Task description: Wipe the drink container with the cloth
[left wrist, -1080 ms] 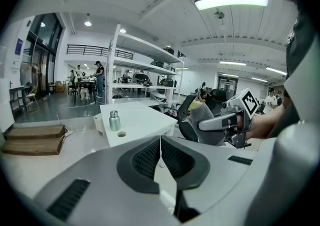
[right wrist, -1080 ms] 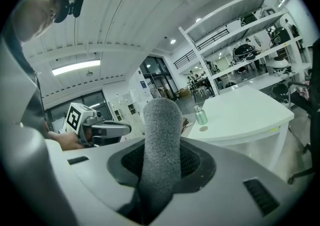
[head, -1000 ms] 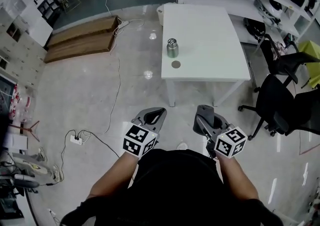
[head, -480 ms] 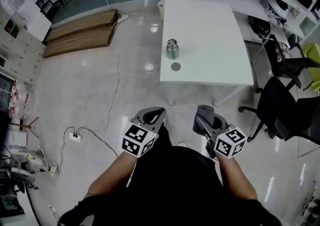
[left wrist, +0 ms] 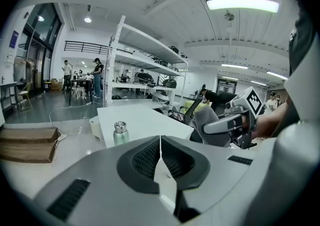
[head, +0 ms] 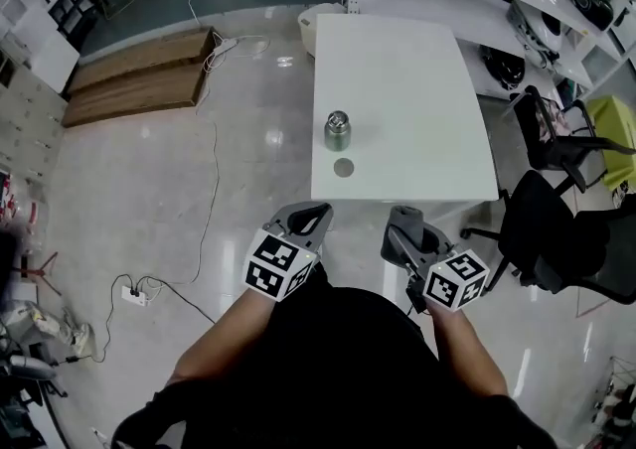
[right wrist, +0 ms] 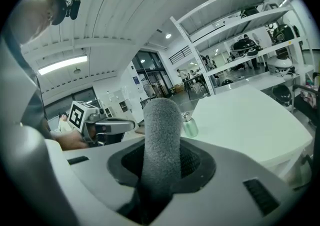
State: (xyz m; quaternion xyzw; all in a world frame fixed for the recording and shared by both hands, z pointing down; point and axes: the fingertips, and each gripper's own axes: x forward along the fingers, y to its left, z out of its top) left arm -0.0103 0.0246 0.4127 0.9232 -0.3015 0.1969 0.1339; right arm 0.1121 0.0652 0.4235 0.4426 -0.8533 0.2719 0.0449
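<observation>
steel drink container (head: 338,130) stands upright on table (head: 417,79) — left gripper (head: 318,211) closed empty, right gripper (head: 401,221) clamps grey cloth (right wrist: 161,135).

Steel drink container (head: 338,130) stands upright on the white table (head: 417,89); grey rolled cloth (right wrist: 161,135) clamped in right gripper (head: 405,235)

The right gripper (right wrist: 162,162) has its jaws closed on a grey cloth (right wrist: 161,135), which stands upright between them. Behind it, a green bottle (right wrist: 189,126) stands near the left edge of the white table (right wrist: 245,120).
</observation>
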